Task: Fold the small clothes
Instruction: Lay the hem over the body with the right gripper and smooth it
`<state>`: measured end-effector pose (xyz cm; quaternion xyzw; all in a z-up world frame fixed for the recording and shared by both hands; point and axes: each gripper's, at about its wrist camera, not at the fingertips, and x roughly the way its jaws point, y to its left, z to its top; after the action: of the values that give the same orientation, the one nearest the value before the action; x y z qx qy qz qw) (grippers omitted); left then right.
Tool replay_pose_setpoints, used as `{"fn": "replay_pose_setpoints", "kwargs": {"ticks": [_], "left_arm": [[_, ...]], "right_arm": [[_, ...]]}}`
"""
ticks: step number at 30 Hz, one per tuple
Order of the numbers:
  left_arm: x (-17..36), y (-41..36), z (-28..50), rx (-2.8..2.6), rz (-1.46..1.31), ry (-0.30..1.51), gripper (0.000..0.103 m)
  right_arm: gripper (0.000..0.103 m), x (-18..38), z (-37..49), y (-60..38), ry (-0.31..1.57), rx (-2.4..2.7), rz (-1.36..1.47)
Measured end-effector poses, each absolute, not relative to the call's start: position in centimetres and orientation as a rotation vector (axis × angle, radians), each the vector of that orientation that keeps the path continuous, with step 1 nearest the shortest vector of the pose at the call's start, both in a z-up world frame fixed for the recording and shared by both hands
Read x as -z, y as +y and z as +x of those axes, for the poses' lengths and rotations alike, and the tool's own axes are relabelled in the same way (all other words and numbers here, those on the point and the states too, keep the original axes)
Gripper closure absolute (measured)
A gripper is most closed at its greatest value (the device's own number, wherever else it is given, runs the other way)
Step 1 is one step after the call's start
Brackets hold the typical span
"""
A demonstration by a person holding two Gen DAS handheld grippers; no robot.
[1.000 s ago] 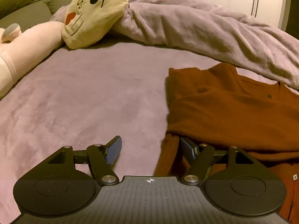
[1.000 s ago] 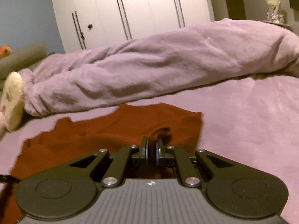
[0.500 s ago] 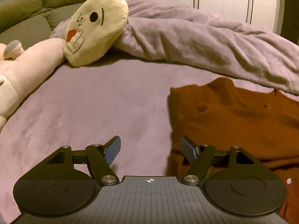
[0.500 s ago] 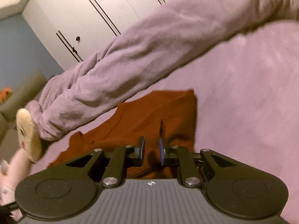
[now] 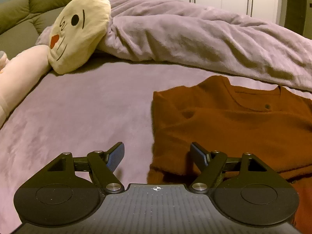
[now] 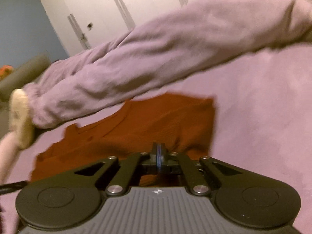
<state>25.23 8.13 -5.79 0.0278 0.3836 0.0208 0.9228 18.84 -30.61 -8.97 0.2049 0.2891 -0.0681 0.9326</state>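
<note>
Rust-orange sweater (image 5: 234,120) lay flat on the lilac bed (image 5: 81,107), collar toward the bunched lilac duvet (image 5: 195,39) that ran across the far side. In the left wrist view the sweater's left edge looked folded inward, a straight vertical edge with a double layer near the bottom hem; one small dark button sat just below the neckline. Left hand-held gripper (image 5: 157,153) was released, jaws spread wide, hovering low at the sweater's lower left corner: the right finger sat over the orange fabric, the left finger over bare bed, and nothing was between them. Right hand-held gripper (image 6: 159,156) was clenched, blue pads pressed together; frame was motion-blurred and tilted, and no fabric was visibly caught between the pads. It was over the near edge of the sweater (image 6: 136,128), whose right side showed a straight vertical edge in that view. Whether either gripper actually touched the cloth couldn't be told. Cream plush cat head (image 5: 78,31) rested against the duvet's left end, with a pale pink plush body (image 5: 19,74) trailing off beside it along the left side of the bed. Grey-green padded headboard (image 5: 25,9) stood behind the toy, white wardrobe doors (image 6: 117,9) behind the duvet, blue wall (image 6: 23,29) to their left in the right wrist view.
</note>
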Motion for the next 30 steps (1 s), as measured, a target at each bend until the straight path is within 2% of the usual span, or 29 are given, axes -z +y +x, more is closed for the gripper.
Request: {"fn": "replay_pose_setpoints", "kwargs": {"ticks": [4,6,9,15,20,22,23,24,30], "left_arm": [[5.8,7.4,25.8,-0.042,0.078,0.78,0.022],[5.8,7.0,25.9,-0.038,0.076,0.785,0.022],[5.9,6.7,25.9,-0.027,0.073,0.793,0.02],[6.5,6.3,26.2,-0.026,0.096,0.823,0.019],[6.8,5.8,26.4,-0.017,0.101,0.834,0.018],[6.9,5.6,26.4,-0.012,0.108,0.839,0.017],[7.0,5.5,26.3,-0.01,0.109,0.842,0.017],[7.1,5.5,26.4,-0.007,0.109,0.845,0.017],[6.9,5.4,26.6,-0.004,0.106,0.844,0.015]], "right_arm": [[0.1,8.3,18.3,-31.7,0.585,0.161,0.45],[0.083,8.5,18.7,-31.7,0.628,0.123,0.493],[0.076,8.9,18.6,-31.9,0.636,0.127,0.484],[0.07,9.5,18.7,-31.6,0.649,0.083,0.489],[0.07,10.1,19.7,-31.9,0.668,0.07,0.526],[0.081,10.1,19.8,-31.6,0.671,0.072,0.49],[0.091,10.0,19.7,-31.4,0.67,0.077,0.464],[0.094,9.9,19.6,-31.3,0.667,0.08,0.45],[0.101,8.4,18.6,-30.2,0.573,0.146,0.268]]}}
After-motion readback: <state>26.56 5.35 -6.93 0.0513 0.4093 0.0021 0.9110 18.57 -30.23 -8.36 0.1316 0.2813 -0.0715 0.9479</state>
